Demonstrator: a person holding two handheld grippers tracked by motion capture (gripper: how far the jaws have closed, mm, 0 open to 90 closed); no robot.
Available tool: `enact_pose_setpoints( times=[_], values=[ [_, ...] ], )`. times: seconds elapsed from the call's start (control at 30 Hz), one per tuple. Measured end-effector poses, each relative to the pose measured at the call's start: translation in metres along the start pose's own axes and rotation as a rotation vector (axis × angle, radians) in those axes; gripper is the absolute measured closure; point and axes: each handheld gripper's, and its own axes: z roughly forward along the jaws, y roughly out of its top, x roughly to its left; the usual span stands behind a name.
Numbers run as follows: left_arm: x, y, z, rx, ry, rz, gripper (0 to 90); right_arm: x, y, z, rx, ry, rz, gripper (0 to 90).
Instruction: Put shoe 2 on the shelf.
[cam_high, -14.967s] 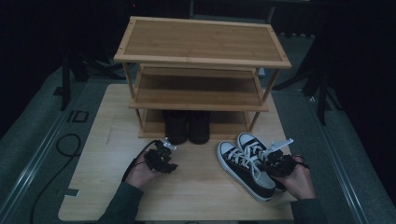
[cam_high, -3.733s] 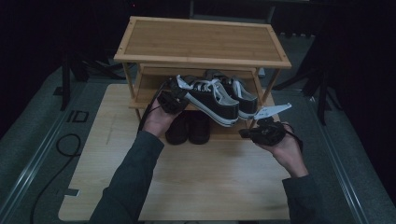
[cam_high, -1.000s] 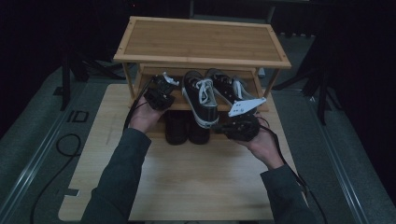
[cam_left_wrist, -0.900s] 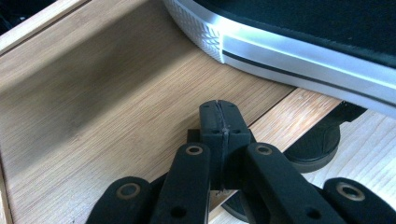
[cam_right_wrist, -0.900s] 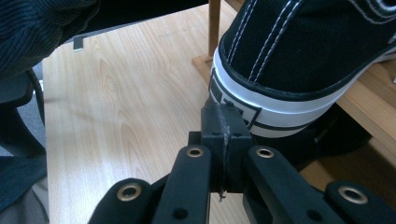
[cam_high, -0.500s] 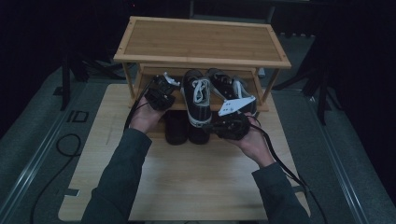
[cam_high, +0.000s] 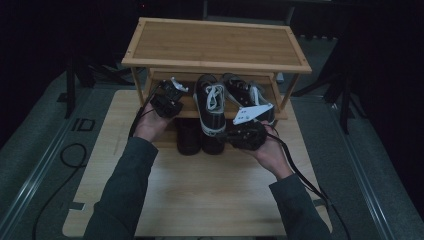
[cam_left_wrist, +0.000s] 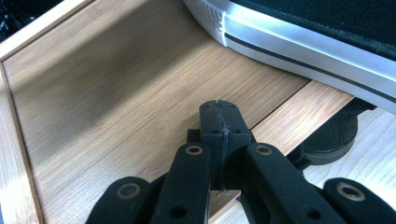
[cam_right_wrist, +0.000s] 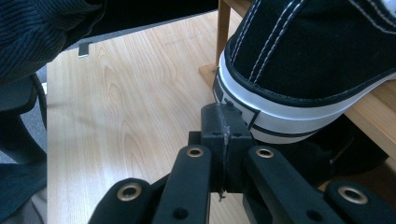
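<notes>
The near sneaker (cam_high: 210, 107) overhangs the middle shelf's (cam_high: 187, 106) front edge; the right gripper (cam_right_wrist: 223, 122), jaws closed and empty, touches its heel; a crooked push could tip it off; the left gripper (cam_left_wrist: 219, 122), also closed on nothing, hovers over the shelf's left end.

Both forearms reach forward toward the shoe rack (cam_high: 215, 45), sleeves dark. The left hand (cam_high: 150, 125) is raised at the rack's left front, wrist bent up, carrying the left gripper (cam_left_wrist: 218, 122) over the middle shelf; its two black jaws are pressed tight together with nothing between them. The right hand (cam_high: 267, 150) sits lower, palm turned up, in front of the rack's right half. The right gripper (cam_right_wrist: 223, 125) points leftward along the rack's front, jaws likewise closed flat on each other, empty.
</notes>
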Motion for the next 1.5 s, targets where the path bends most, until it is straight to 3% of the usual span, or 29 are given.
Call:
enact_pose_setpoints(
  times=[0.23, 0.63, 0.93, 1.4, 1.47, 1.5],
  values=[
    [0.003, -0.001, 0.000, -0.008, -0.028, -0.038, 90.0, 0.002, 0.006, 0.009, 0.002, -0.014, -0.022, 90.0],
    [0.003, -0.003, 0.000, -0.018, -0.029, -0.041, 90.0, -0.006, 0.011, 0.023, -0.033, 0.048, 0.014, 90.0],
    [0.004, -0.003, 0.001, -0.018, -0.032, -0.048, 90.0, -0.008, 0.011, 0.025, -0.042, 0.053, 0.005, 90.0],
    [0.004, -0.003, 0.000, -0.017, -0.030, -0.046, 90.0, -0.010, 0.012, 0.023, -0.079, 0.019, 0.002, 90.0],
    [0.004, -0.002, 0.000, -0.015, -0.031, -0.045, 90.0, -0.011, 0.012, 0.022, -0.076, -0.030, 0.004, 90.0],
    [0.004, -0.002, 0.000, -0.014, -0.030, -0.045, 90.0, -0.014, 0.011, 0.023, -0.077, -0.020, 0.021, 90.0]
  ],
)
